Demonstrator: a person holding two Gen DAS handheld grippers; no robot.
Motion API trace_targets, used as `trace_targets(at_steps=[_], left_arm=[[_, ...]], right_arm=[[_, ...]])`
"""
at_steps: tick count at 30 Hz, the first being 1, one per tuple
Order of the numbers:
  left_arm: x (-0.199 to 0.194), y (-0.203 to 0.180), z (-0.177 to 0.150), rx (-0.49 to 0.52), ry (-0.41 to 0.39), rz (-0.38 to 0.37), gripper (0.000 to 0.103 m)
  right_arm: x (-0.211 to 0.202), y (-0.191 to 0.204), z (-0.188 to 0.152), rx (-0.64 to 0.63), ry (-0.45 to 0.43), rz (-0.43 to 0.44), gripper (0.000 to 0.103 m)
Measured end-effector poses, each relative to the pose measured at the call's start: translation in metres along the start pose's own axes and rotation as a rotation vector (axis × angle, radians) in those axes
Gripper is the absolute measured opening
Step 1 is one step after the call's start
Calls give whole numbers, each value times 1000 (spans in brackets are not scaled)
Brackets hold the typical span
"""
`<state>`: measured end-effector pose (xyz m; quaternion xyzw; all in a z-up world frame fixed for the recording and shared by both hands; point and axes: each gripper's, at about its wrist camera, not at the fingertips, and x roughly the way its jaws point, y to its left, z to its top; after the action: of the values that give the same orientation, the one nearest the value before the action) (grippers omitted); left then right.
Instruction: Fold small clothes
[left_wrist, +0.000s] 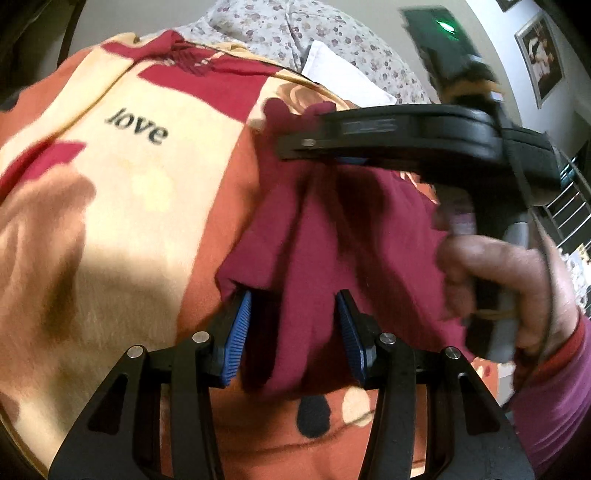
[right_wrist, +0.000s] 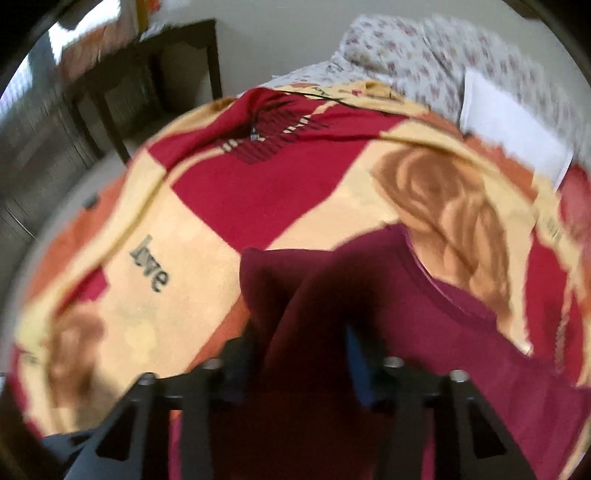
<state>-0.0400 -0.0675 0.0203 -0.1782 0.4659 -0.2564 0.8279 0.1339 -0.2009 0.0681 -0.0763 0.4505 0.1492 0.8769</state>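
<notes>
Two grippers are working one maroon garment (left_wrist: 325, 236) over a patterned blanket (left_wrist: 140, 206) printed with the word "love". In the left wrist view, the left gripper (left_wrist: 293, 332) is standing with its blue pads (left_wrist: 238, 332) set partly apart, and a hanging fold of the maroon cloth is running down between them; the left-hand pad is touching the fabric's edge, while whether the other pad is pressing the cloth I cannot tell (the fold is hiding the contact). Beyond it, the right gripper (left_wrist: 295, 149) is reaching in sideways with its fingers nearly together on the top of the garment, lifting it into a peak, and the person's right hand (left_wrist: 506, 291) is gripping the handle.

In the right wrist view (heavily blurred), the garment (right_wrist: 424, 302) is draping from between the fingers, which are showing apart near their bases, down onto the blanket (right_wrist: 266, 199), its ribbed hem trailing right. Open blanket is lying to the left and ahead of the cloth. A floral sheet (right_wrist: 424, 51) and a white pillow (right_wrist: 513, 129) are bordering the far edge, and a dark table (right_wrist: 155, 62) is standing off the bed's left side.
</notes>
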Motion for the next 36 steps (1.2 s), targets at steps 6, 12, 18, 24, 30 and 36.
trace_targets(at_steps=[6, 12, 18, 24, 30, 36], left_arm=[[4, -3, 10, -10, 18, 1, 52], [-22, 8, 18, 1, -78, -16, 62], [-30, 18, 26, -31, -128, -20, 78], [5, 10, 29, 1, -20, -2, 82], [23, -3, 31, 26, 4, -18, 62], [-1, -39, 32, 93, -3, -85, 26]], right_arm=[[-18, -15, -10, 63, -26, 108, 21], [-17, -26, -15, 109, -30, 164, 21], [-12, -29, -16, 124, -31, 193, 21], [-11, -34, -16, 146, -30, 221, 21], [-16, -36, -19, 143, -51, 237, 21], [-53, -50, -29, 145, -139, 273, 19]])
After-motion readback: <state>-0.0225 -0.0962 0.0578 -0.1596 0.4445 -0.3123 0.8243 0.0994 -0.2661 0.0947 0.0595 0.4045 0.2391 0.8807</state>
